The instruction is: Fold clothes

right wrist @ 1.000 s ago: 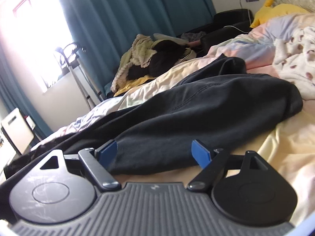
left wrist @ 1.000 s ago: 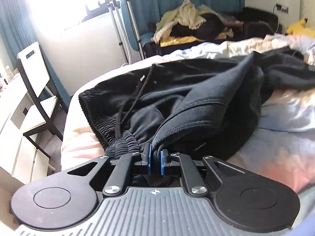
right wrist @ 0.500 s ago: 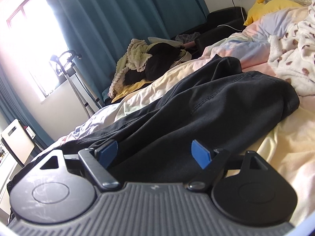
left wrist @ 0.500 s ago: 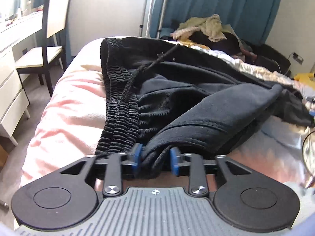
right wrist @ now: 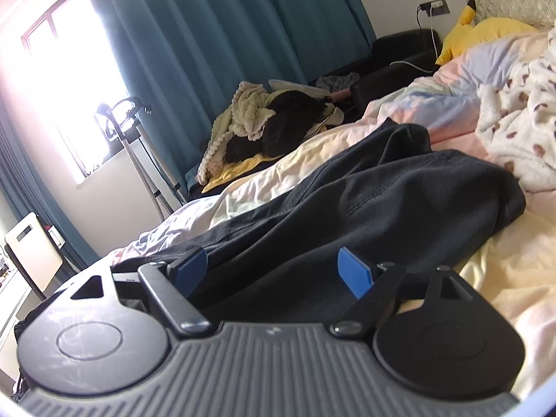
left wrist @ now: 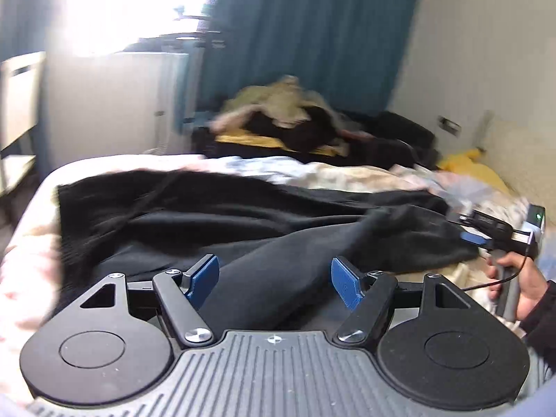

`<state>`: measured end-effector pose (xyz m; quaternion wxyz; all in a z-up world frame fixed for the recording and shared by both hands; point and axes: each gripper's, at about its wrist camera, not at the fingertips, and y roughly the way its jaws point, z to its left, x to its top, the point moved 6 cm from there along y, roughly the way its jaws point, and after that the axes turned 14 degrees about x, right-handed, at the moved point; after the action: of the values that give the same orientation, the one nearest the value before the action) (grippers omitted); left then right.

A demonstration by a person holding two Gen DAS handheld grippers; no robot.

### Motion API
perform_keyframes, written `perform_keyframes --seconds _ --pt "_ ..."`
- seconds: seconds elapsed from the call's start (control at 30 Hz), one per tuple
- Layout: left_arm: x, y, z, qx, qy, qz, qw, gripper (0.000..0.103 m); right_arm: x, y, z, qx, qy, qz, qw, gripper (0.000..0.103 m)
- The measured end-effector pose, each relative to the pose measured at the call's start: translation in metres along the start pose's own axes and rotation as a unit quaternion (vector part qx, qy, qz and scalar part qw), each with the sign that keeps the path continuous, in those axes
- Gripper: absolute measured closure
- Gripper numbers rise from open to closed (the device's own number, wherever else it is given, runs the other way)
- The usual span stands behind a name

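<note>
Both claws gape over black trousers (left wrist: 278, 229) on the bed (right wrist: 504, 264).
Left claw (left wrist: 274, 278) and right claw (right wrist: 274, 271) hold nothing, fingers apart.

The left gripper (left wrist: 274, 276) has its two blue-padded fingers (left wrist: 203, 274) spread wide apart, with nothing clamped between them. The right gripper (right wrist: 274, 271) is spread just as wide, its blue pads (right wrist: 354, 272) closing on nothing. In the left wrist view the right gripper shows again at the right edge of the frame, gripped from below by the person's right hand (left wrist: 514, 283), whose dark sleeve reaches the wrist.
</note>
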<state>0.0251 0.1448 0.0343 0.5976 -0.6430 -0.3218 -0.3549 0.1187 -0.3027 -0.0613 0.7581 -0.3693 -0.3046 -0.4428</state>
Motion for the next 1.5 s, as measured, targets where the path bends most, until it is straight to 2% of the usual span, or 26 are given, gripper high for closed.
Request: perform_keyframes --seconds 0.1,0.23,0.33,0.53,0.57,0.63,0.67,0.7,0.8,0.9,0.93,1.0,1.07,1.17,1.23,1.37,1.5 --pt "0.016 0.042 -0.062 -0.031 0.035 0.005 0.9989 0.028 0.004 -0.005 -0.003 -0.001 0.006 -0.008 1.0 0.019" --pt "0.016 0.098 -0.136 -0.061 0.09 0.025 0.9938 0.029 0.005 -0.005 -0.01 0.003 0.016 -0.013 1.0 0.019" --pt "0.012 0.14 -0.169 -0.049 0.104 0.043 0.9925 0.034 0.002 0.002 -0.016 0.0 0.018 -0.006 1.0 0.019" --pt "0.006 0.21 -0.192 0.014 0.112 0.065 0.9915 0.036 0.006 0.011 -0.031 0.017 0.072 -0.012 0.997 0.019" --pt "0.005 0.218 -0.193 0.023 0.109 0.066 0.9916 0.041 0.007 0.012 -0.031 0.018 0.07 -0.016 0.997 0.019" --pt "0.005 0.226 -0.187 0.02 0.092 0.071 0.993 0.076 0.008 0.014 -0.035 0.011 0.068 -0.021 0.997 0.018" --pt "0.006 0.229 -0.186 0.015 0.084 0.073 0.9937 0.086 0.008 0.016 -0.038 0.008 0.071 -0.021 0.997 0.018" --pt "0.006 0.225 -0.183 0.011 0.08 0.074 0.994 0.091 0.007 0.017 -0.044 0.006 0.08 -0.02 0.997 0.018" --pt "0.01 0.201 -0.184 -0.016 0.078 0.067 0.9946 0.094 0.006 0.02 -0.059 -0.002 0.108 -0.021 0.994 0.018" --pt "0.006 0.154 -0.198 -0.067 0.113 0.029 0.9909 0.095 0.01 0.016 -0.067 -0.009 0.123 -0.034 0.992 0.018" --pt "0.0 0.135 -0.204 -0.096 0.12 0.026 0.9878 0.096 0.012 0.013 -0.068 -0.012 0.124 -0.039 0.991 0.018" --pt "-0.021 0.108 -0.213 -0.144 0.137 0.046 0.9789 0.096 0.014 0.008 -0.069 -0.019 0.123 -0.047 0.991 0.018" --pt "-0.052 0.093 -0.221 -0.17 0.155 0.081 0.9696 0.096 0.017 0.002 -0.07 -0.024 0.126 -0.054 0.99 0.018" --pt "-0.099 0.091 -0.222 -0.18 0.155 0.134 0.9621 0.096 0.022 -0.01 -0.072 -0.025 0.133 -0.063 0.989 0.018" --pt "-0.113 0.094 -0.221 -0.172 0.157 0.147 0.9614 0.096 0.028 -0.02 -0.072 -0.022 0.135 -0.074 0.988 0.018" --pt "-0.108 0.095 -0.216 -0.176 0.131 0.145 0.9649 0.096 0.038 -0.029 -0.078 -0.026 0.137 -0.079 0.987 0.018" --pt "-0.112 0.1 -0.212 -0.179 0.121 0.144 0.9658 0.096 0.049 -0.004 -0.084 -0.043 0.111 -0.051 0.992 0.018"
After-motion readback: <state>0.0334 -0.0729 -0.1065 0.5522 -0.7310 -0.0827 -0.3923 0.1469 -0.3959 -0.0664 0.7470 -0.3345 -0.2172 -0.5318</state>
